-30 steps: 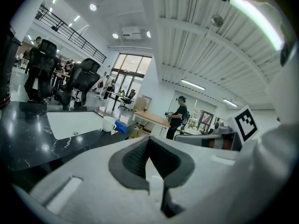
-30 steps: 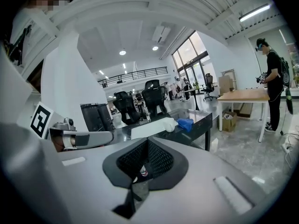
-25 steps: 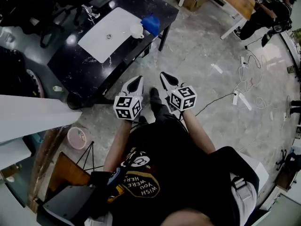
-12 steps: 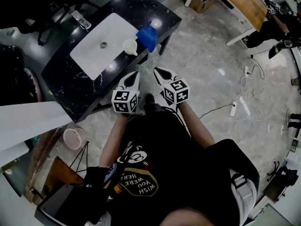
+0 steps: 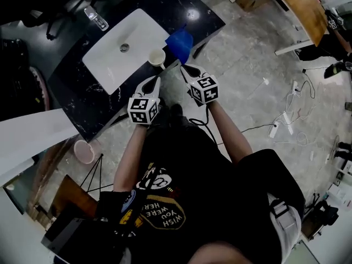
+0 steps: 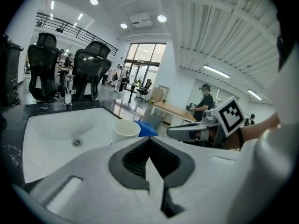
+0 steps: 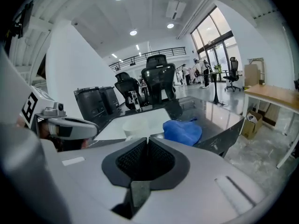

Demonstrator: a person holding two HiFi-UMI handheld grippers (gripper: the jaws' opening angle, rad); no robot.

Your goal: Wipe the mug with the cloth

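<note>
A white mug (image 5: 157, 57) stands on the black counter (image 5: 82, 100) at the near right corner of the white sink (image 5: 110, 65). A crumpled blue cloth (image 5: 180, 43) lies just right of the mug. My left gripper (image 5: 155, 80) is shut and empty, short of the counter's near edge and pointing at the mug (image 6: 125, 130). My right gripper (image 5: 184, 67) is also shut and empty, its tips close to the counter edge below the cloth (image 7: 182, 131). In the left gripper view the tips (image 6: 148, 138) meet; the right gripper view shows its tips (image 7: 147, 138) closed too, with the mug (image 7: 134, 126) beyond.
A chrome tap (image 5: 96, 20) stands behind the sink. Black office chairs (image 6: 91, 69) are beyond the counter. A pink bin (image 5: 85, 151) sits on the floor at the left, cables (image 5: 280, 122) trail at the right, and a wooden table (image 5: 300, 7) stands far right.
Both grippers have moved forward and down toward the counter, which now lies much nearer. Both stay shut and empty.
</note>
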